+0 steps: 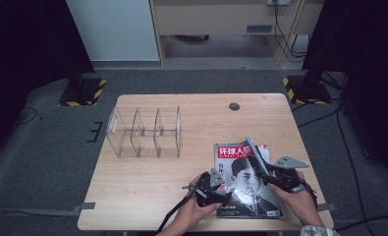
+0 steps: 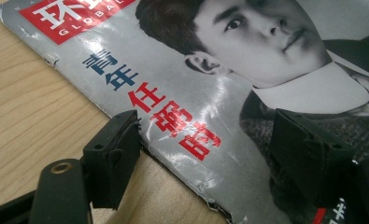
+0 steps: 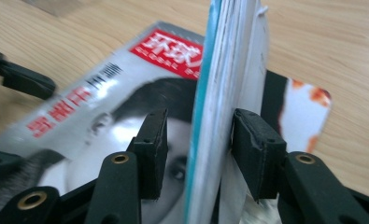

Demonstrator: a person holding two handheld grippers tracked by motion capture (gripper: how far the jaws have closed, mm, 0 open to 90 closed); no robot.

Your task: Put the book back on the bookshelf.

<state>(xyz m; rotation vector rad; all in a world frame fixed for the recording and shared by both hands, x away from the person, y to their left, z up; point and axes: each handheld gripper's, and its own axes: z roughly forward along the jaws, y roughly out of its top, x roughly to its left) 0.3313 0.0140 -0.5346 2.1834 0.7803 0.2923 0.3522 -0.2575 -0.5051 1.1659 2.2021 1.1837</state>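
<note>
- The right gripper has its jaws straddling a lifted sheaf of pages standing on edge between them; the right pad touches the paper, while a narrow gap remains beside the left pad, so the jaws look nearly closed and the grip not quite pinched.
- The left gripper is spread wide: one jaw sits at the magazine's spine edge over the table, the other over the cover, which it appears to be pressing flat. It clasps nothing.
- The magazine lies face up at the table's near right, between both hands in the high view, with one page bundle raised upright.
- The step in hand, as I judge it, is opening the magazine: lifting pages while holding the rest down.
- The next move calls for a firm close on the sheaf and a swing across toward the spine, without tearing.
- A clear acrylic divider rack stands well apart, farther back left.
</note>
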